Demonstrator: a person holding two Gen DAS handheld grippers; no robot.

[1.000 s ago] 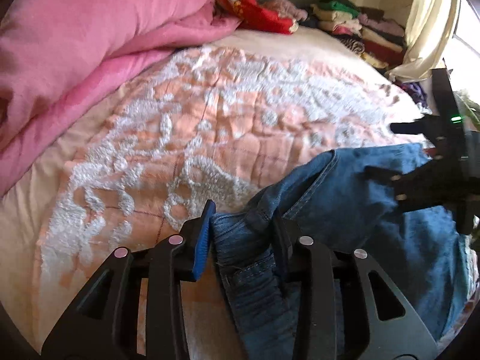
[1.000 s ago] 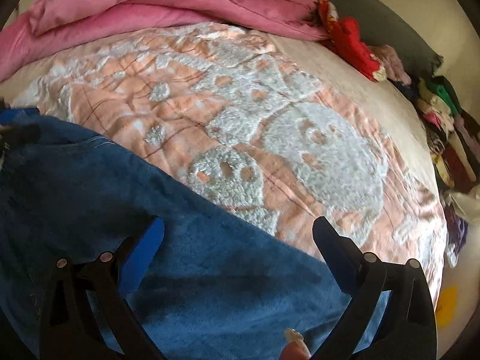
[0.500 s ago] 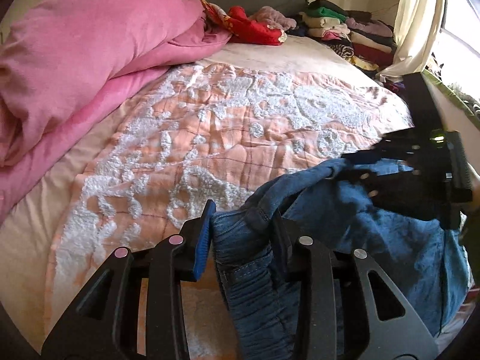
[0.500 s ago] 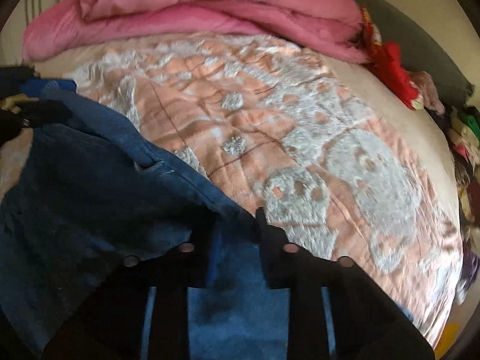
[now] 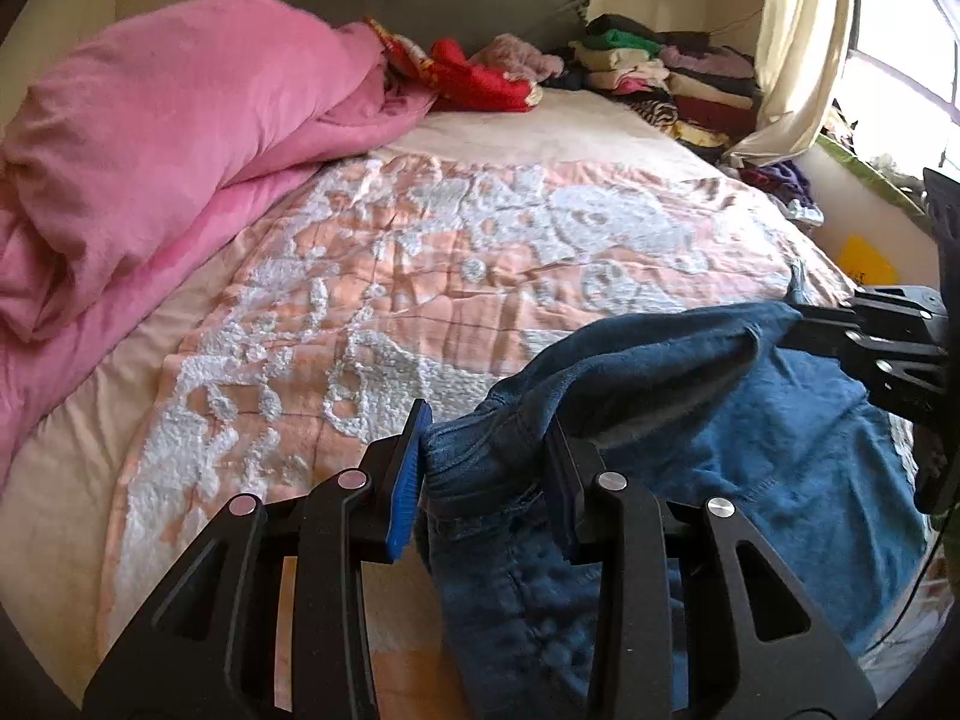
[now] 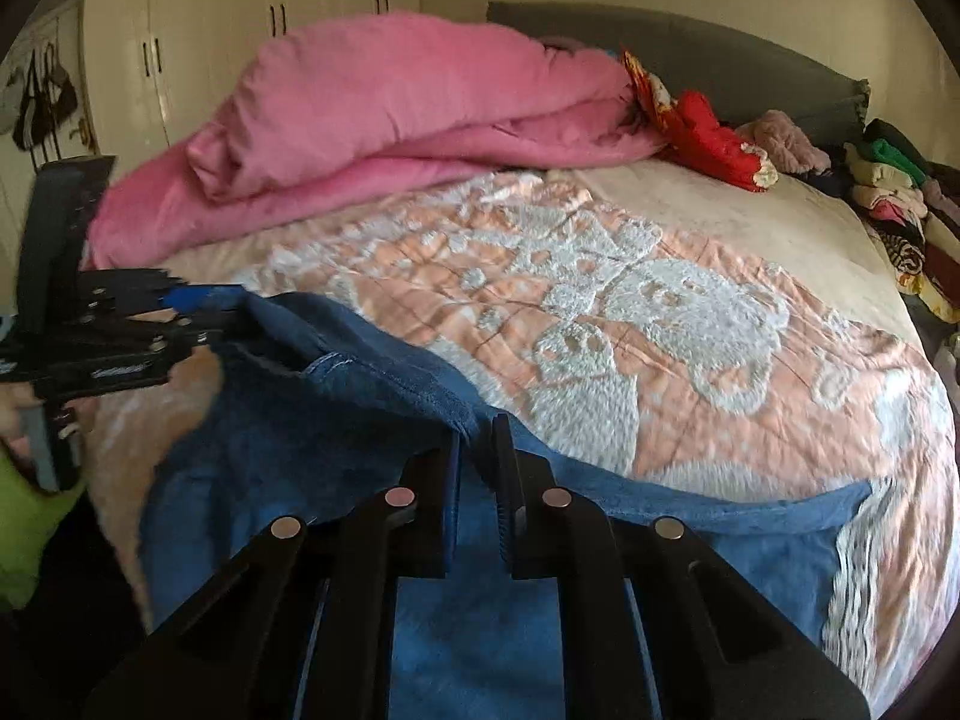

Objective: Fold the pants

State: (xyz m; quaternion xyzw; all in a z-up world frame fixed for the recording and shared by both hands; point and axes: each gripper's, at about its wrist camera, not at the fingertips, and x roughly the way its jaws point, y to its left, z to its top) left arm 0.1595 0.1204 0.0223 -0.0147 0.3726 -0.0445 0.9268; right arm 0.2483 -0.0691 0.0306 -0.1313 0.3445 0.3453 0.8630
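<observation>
Blue denim pants [image 5: 690, 420] hang over the near edge of the bed. My left gripper [image 5: 486, 432] is shut on the bunched waistband and holds it up. My right gripper [image 6: 477, 438] is shut on the pants' upper edge [image 6: 384, 372], lifted off the bed. In the left wrist view the right gripper [image 5: 804, 321] shows at the right, pinching the fabric. In the right wrist view the left gripper [image 6: 198, 312] shows at the left, gripping the cloth's other end. The pants sag between the two grippers.
The bed has a peach and white textured bedspread [image 5: 480, 252]. A pink duvet [image 5: 150, 138] is piled along the left side. A red garment [image 5: 474, 72] and stacked folded clothes [image 5: 660, 72] lie by the grey headboard. A curtain [image 5: 798, 48] hangs at the right.
My right gripper has shut on the pants' edge; a second ago it was open over the cloth. Both grippers have lifted, raising the pants' top edge off the bed.
</observation>
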